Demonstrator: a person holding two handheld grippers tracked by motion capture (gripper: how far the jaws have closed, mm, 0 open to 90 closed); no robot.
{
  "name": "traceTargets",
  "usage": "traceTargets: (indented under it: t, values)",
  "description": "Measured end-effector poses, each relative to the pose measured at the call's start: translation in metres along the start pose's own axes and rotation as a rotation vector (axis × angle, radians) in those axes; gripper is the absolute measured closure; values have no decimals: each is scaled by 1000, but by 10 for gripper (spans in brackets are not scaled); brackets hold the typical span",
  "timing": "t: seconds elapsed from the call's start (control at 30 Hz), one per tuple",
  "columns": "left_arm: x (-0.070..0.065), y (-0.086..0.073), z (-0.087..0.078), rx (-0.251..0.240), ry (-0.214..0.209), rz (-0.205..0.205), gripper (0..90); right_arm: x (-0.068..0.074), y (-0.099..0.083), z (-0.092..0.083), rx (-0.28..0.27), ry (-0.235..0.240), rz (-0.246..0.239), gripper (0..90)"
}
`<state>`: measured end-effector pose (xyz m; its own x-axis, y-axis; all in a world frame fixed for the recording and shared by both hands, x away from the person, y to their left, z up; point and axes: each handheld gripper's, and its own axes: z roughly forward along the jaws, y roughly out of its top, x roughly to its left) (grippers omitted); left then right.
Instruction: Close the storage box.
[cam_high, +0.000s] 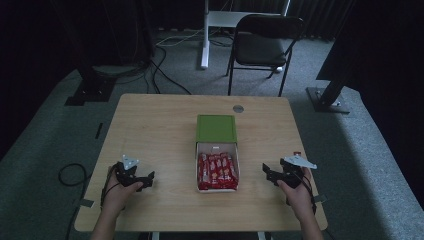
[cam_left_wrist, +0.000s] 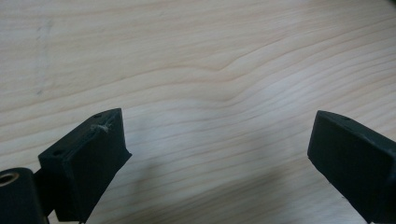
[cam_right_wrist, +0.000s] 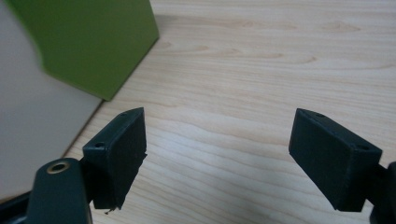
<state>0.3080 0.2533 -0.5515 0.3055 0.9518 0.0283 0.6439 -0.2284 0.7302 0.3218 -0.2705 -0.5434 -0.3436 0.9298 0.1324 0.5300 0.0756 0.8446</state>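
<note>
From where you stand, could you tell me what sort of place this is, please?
Probably a curtained-off recording or lab space, not a home: a lone wooden table on grey carpet, dark drapes all round, loose floor cables, and a folding chair beyond.

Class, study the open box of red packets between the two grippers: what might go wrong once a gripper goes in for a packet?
1. The red packets lie tightly packed in the white box, so wide-open jaws may snag two at once.
2. The green lid hangs open behind the box; pulling a packet could drag the light box across the table.
3. The right gripper sits close to the box wall and could bump it.
</note>
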Motion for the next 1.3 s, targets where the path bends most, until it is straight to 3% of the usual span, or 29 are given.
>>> traceTargets:
  t: [0.17,0.47,0.77,0.97,1.2,1.3]
  values:
    - [-12,6,-6,-27,-52,19,53,6,7,-5,-19,17,-9,185]
    - [-47,26,-23,-98,-137,100,53,20,22,-10,-40,88,-30,185]
    - [-70,39,-35,-186,-231,143,52,42,33,-18,-93,198,-78,188]
    - [-84,41,-33,-193,-294,183,52,58,36,-17,-92,284,-140,188]
    - [-100,48,-38,-218,-377,209,52,69,34,-17,-87,348,-166,188]
    - [-107,49,-37,-217,-390,230,52,72,32,-16,-83,361,-172,189]
